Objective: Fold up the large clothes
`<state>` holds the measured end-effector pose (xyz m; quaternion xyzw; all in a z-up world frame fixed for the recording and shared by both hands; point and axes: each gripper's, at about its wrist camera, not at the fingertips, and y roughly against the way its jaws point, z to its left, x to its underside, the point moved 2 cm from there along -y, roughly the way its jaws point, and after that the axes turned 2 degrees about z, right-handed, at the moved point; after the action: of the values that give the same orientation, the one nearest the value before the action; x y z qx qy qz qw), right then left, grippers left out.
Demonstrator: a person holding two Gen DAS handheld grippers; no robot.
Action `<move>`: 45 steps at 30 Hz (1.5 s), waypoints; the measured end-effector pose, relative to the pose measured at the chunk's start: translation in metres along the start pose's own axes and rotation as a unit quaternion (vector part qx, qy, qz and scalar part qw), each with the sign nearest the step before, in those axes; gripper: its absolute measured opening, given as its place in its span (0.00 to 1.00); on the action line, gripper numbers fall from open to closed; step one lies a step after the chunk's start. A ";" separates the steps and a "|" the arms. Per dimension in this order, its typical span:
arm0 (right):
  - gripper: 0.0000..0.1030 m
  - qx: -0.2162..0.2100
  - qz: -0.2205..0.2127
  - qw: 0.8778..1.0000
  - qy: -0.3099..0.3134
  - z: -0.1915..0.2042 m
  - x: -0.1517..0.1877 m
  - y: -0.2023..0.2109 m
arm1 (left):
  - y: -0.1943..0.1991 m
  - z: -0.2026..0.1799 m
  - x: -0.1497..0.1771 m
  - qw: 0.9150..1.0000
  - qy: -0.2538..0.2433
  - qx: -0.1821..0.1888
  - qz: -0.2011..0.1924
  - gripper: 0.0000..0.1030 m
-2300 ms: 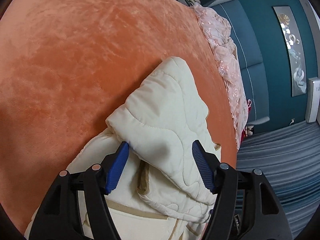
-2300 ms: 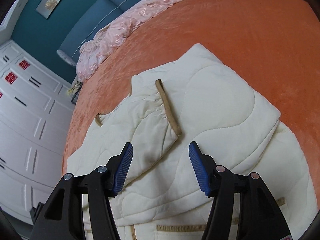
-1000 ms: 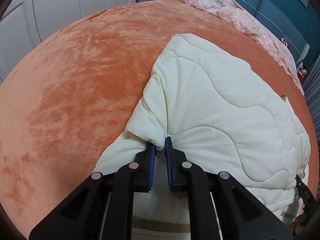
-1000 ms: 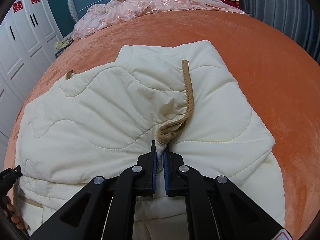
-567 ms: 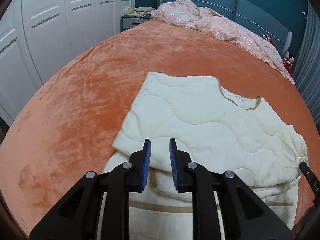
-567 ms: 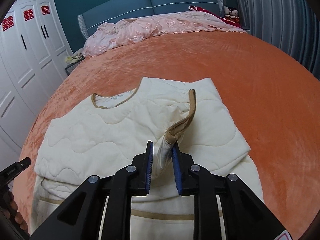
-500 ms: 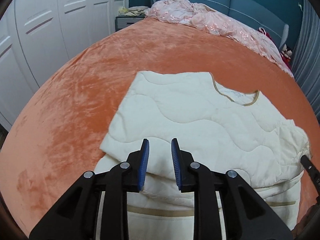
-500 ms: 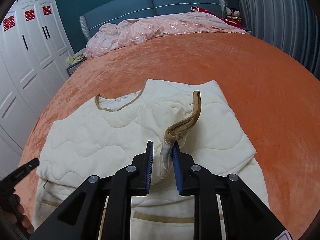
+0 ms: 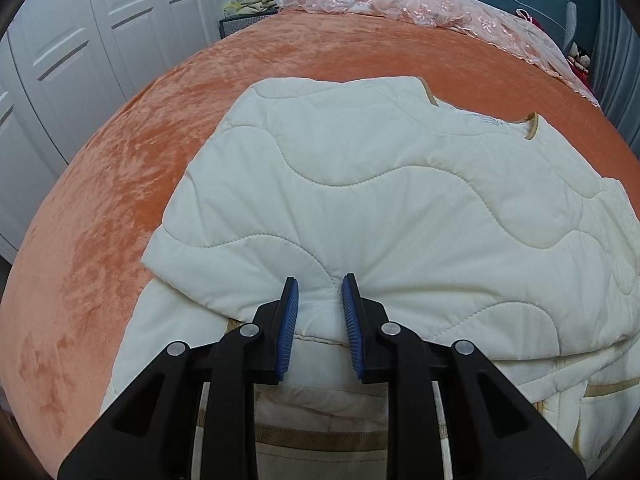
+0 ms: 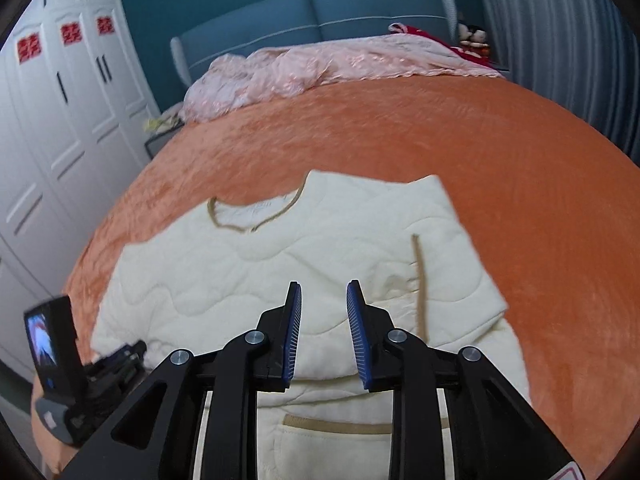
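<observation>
I see jacket [image 10: 304, 280] mid-frame, sleeves folded in | left gripper [image 9: 320, 292], right gripper [image 10: 324, 300] narrowly parted, empty | lengthwise fold left

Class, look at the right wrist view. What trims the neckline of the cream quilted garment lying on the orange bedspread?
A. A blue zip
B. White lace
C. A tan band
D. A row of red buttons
C: the quilted garment on the orange bedspread has a tan band curving round its neckline, and no zip, buttons or lace show there.
</observation>
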<state>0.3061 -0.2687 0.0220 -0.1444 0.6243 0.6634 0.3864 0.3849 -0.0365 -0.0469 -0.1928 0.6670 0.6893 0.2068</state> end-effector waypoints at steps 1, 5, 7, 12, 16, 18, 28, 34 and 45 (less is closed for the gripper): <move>0.24 0.003 0.013 1.000 0.015 0.008 0.006 -0.013 | 0.000 0.000 0.001 1.000 0.000 0.000 -0.001 0.21; 0.24 0.013 0.050 0.997 0.050 0.023 0.027 -0.047 | -0.001 -0.001 0.004 1.000 -0.008 -0.003 -0.009 0.21; 0.24 0.018 0.058 0.997 0.052 0.023 0.036 -0.056 | -0.001 -0.004 0.006 1.000 -0.015 -0.010 -0.017 0.21; 0.24 0.021 0.059 0.996 0.059 0.021 0.049 -0.070 | -0.002 -0.010 0.012 0.998 -0.031 -0.032 -0.041 0.21; 0.24 0.027 0.051 0.996 0.069 0.022 0.056 -0.076 | -0.003 -0.012 0.016 0.997 -0.037 -0.042 -0.052 0.21; 0.24 0.031 0.047 0.996 0.074 0.023 0.058 -0.077 | -0.003 -0.014 0.018 0.996 -0.039 -0.046 -0.058 0.21; 0.24 0.034 0.035 0.996 0.078 0.023 0.064 -0.079 | -0.005 -0.017 0.023 0.995 -0.043 -0.057 -0.075 0.21; 0.24 0.038 0.028 0.996 0.081 0.025 0.066 -0.080 | -0.006 -0.021 0.026 0.993 -0.051 -0.072 -0.081 0.21; 0.29 -0.013 0.052 0.997 0.048 0.013 0.044 -0.065 | 0.015 0.010 0.007 0.997 0.010 0.027 -0.065 0.29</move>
<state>0.3257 -0.2468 -0.0516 -0.1489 0.6403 0.6827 0.3190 0.3709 -0.0265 -0.0376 -0.2367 0.6734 0.6543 0.2500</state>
